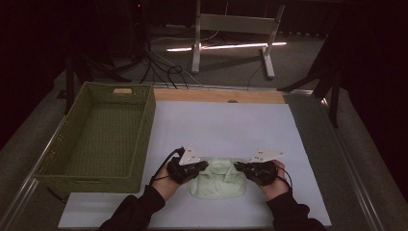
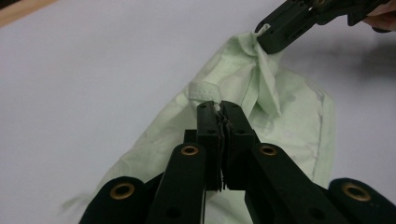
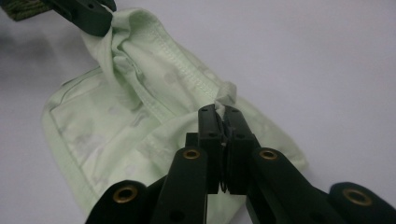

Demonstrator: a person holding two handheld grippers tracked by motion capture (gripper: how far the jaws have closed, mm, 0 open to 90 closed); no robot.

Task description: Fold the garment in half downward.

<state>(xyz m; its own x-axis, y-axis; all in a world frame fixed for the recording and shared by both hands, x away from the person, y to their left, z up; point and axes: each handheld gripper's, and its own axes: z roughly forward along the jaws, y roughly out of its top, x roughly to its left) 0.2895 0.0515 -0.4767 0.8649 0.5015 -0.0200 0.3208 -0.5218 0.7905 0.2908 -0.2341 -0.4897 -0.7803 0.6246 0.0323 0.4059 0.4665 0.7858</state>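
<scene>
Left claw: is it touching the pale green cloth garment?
Touching. The left gripper view shows the left claw shut on a hem fold of the pale green cloth garment, fabric pinched between its jaws.

I am looking down on a table (image 1: 315,144) with a grey top and a metal edge, set in a dark room. A large pale mat (image 1: 226,125) covers most of the table, and a strip of bare wood (image 1: 216,95) runs along its far side. At the left of the table stands an empty green woven basket (image 1: 144,125) with handle slots. Beyond the table the floor (image 1: 231,65) is grey. A white metal frame (image 1: 235,29) stands on it, with a bright strip of light (image 1: 226,46) at its feet. Black cables (image 1: 163,67) lie tangled on the floor to the left, near dark stand legs (image 1: 106,67). More dark legs (image 1: 332,82) rise at the right. The walls are lost in darkness.
</scene>
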